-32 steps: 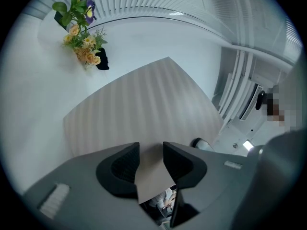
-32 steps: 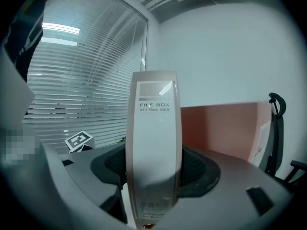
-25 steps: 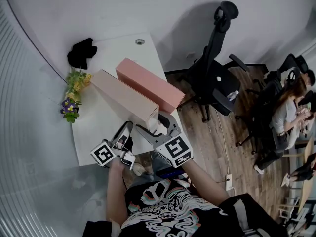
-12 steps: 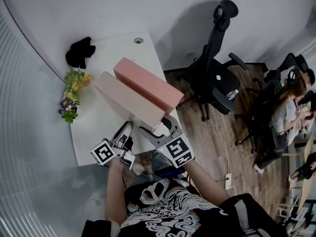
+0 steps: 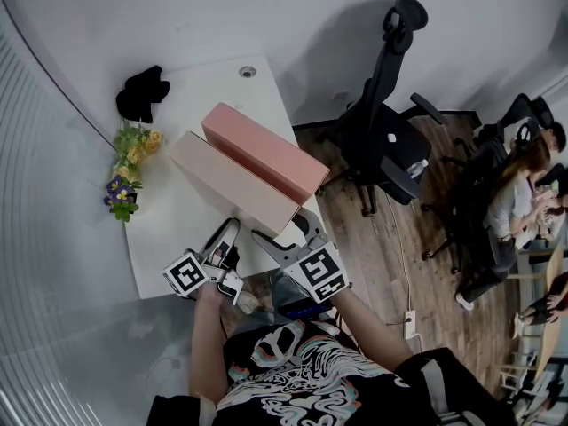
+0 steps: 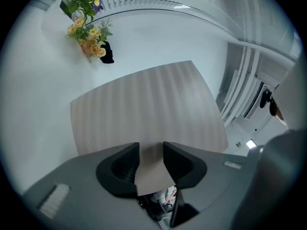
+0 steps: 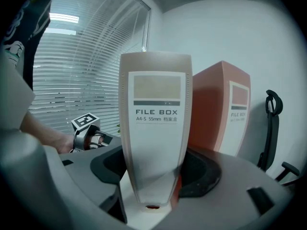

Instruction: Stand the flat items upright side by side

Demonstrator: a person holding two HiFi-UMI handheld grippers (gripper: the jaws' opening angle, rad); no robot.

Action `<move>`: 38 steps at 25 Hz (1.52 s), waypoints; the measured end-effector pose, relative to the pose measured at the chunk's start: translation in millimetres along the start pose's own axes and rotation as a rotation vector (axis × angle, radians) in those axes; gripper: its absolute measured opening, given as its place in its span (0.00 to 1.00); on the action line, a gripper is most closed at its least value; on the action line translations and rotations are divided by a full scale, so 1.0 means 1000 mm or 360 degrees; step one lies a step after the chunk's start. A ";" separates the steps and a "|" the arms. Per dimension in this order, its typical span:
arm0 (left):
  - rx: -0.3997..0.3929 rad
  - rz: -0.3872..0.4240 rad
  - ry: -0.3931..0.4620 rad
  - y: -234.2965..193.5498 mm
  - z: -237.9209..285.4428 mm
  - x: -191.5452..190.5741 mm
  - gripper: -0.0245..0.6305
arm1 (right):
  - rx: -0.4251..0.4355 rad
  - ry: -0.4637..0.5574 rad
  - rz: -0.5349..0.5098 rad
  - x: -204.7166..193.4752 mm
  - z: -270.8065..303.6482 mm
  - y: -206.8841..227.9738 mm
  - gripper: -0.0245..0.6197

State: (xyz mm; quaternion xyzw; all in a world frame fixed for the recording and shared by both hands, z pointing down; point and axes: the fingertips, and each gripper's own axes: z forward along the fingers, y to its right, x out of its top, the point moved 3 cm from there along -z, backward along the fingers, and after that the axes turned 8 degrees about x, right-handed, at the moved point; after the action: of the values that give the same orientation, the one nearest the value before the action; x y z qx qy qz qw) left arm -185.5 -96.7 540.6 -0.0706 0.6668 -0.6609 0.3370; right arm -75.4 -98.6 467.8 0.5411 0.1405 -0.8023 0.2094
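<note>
Right gripper [image 7: 156,169]: jaws wide, clamped on beige file box [image 7: 154,123] spine, frame centre.
Left gripper [image 6: 151,151]: half-closed, pinching that box's edge.
Pink file box [image 7: 218,114]: upright, right of centre.

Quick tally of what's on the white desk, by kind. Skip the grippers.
File boxes: 2 (beige file box, pink file box)
Flower bunch: 1
Black item at the far corner: 1
Total: 4
</note>
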 end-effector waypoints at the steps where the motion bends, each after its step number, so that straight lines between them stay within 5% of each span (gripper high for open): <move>1: 0.0001 0.0007 0.0000 0.001 0.000 0.000 0.25 | 0.0002 0.0007 -0.0003 0.001 -0.002 0.000 0.51; 15: 0.0057 -0.0131 -0.0004 -0.010 -0.002 -0.006 0.25 | -0.0049 0.0053 -0.0018 -0.002 -0.027 0.000 0.51; 30: 0.0229 -0.0104 -0.0096 -0.050 -0.002 -0.024 0.25 | -0.0049 0.0095 -0.0020 -0.004 -0.044 0.000 0.46; 38: 0.0186 -0.0158 -0.0138 -0.049 0.013 -0.034 0.25 | -0.0041 0.0076 -0.0068 -0.002 -0.045 -0.001 0.45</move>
State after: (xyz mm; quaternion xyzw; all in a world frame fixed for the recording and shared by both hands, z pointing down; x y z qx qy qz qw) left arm -169.8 -95.1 599.5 -0.1121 0.6076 -0.7109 0.3360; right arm -38.8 -77.4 452.7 0.5541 0.1672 -0.7916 0.1958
